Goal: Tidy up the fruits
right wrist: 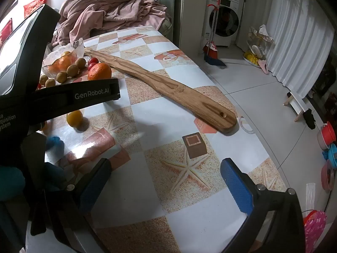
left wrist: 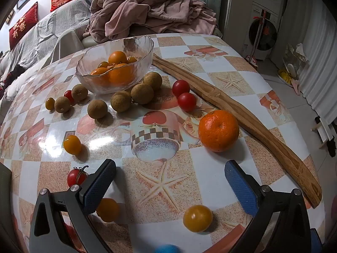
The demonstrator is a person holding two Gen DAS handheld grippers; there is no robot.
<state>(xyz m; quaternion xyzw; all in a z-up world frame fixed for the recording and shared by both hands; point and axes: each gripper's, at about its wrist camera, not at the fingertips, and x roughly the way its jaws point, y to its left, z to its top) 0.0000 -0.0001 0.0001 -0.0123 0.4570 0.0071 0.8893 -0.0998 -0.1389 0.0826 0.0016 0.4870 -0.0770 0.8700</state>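
Checked tablecloth (right wrist: 147, 189) fronts pink blanket (right wrist: 109, 6), stacked washers (right wrist: 224, 19)

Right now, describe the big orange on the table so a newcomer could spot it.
Start at the long wooden board lying across the patterned table. The mandarin sits against the board's near edge, apart from the glass bowl. It is the largest loose fruit, dimpled bright orange.

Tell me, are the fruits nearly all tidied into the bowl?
Not yet. Some oranges already sit in the glass bowl. Both the left gripper and right gripper are open, holding nothing. The big orange, brown fruits and little tomatoes wait on the table.
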